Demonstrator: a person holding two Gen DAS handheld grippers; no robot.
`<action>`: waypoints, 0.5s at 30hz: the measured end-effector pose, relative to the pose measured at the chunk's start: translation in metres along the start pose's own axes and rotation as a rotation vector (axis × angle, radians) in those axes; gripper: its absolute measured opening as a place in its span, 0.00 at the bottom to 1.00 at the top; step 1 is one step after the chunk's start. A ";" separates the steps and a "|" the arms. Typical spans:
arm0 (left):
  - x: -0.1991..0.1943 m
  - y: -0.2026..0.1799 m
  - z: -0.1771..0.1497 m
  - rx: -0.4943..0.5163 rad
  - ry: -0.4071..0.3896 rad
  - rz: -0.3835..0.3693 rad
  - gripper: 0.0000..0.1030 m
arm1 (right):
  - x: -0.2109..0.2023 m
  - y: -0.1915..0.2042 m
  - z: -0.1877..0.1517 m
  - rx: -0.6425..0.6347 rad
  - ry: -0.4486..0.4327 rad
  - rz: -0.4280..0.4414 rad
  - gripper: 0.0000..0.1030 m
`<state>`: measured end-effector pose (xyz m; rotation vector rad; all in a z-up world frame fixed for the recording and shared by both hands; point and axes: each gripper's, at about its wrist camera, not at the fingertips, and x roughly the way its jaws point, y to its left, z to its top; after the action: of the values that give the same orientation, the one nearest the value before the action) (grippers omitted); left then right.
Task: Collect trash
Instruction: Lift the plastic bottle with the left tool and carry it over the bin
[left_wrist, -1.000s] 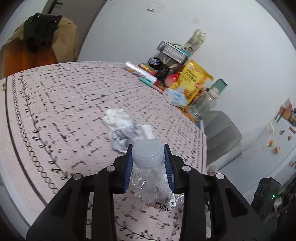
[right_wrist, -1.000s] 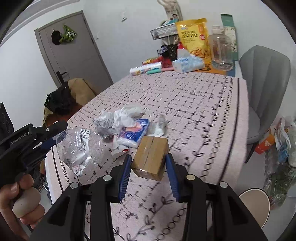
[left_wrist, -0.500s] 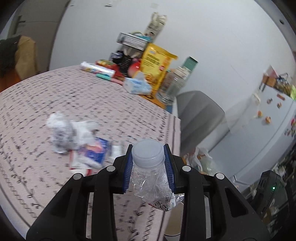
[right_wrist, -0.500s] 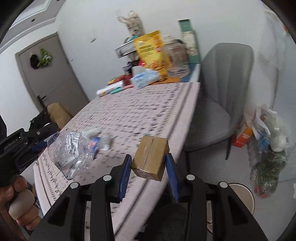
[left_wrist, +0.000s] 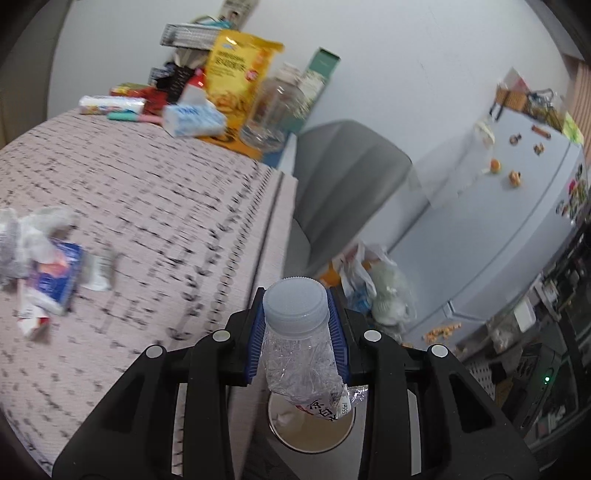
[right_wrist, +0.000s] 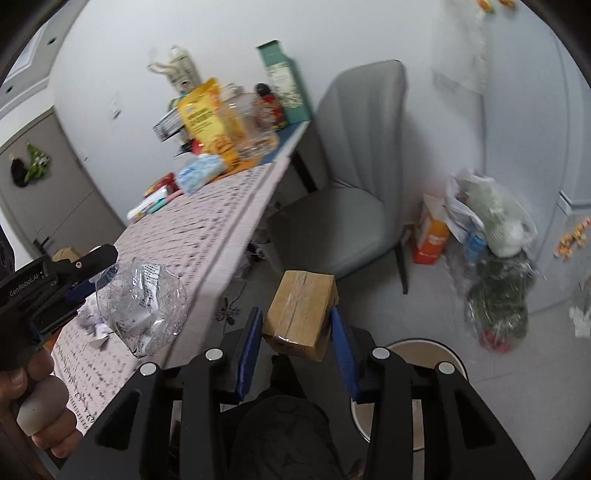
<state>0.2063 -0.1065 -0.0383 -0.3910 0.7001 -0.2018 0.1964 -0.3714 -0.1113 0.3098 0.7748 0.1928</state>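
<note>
My left gripper is shut on a crushed clear plastic bottle with a white cap, held past the table's edge above a round bin on the floor. From the right wrist view the same bottle hangs in the left gripper beside the table. My right gripper is shut on a small brown cardboard box wrapped in tape, out over the floor near the bin. More trash lies on the pink tablecloth: crumpled paper and a blue packet.
A grey chair stands at the table's far end. Snack bags, a tissue pack and a glass jar crowd the table's back. Full plastic bags and an orange carton sit on the floor by a fridge.
Both grippers swung right, off the table toward the floor and bin, each keeping its load. The trash pile slid to the left edge of the left wrist view.
</note>
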 end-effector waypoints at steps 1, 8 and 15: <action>0.008 -0.006 -0.002 0.008 0.014 -0.004 0.31 | 0.001 -0.006 -0.001 0.010 0.002 -0.005 0.37; 0.042 -0.027 -0.015 0.036 0.081 0.004 0.31 | 0.019 -0.042 -0.010 0.064 0.038 -0.027 0.37; 0.073 -0.039 -0.028 0.072 0.144 0.034 0.31 | 0.034 -0.065 -0.020 0.114 0.061 -0.032 0.37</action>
<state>0.2403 -0.1720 -0.0844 -0.2970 0.8380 -0.2238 0.2100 -0.4181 -0.1695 0.4002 0.8524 0.1283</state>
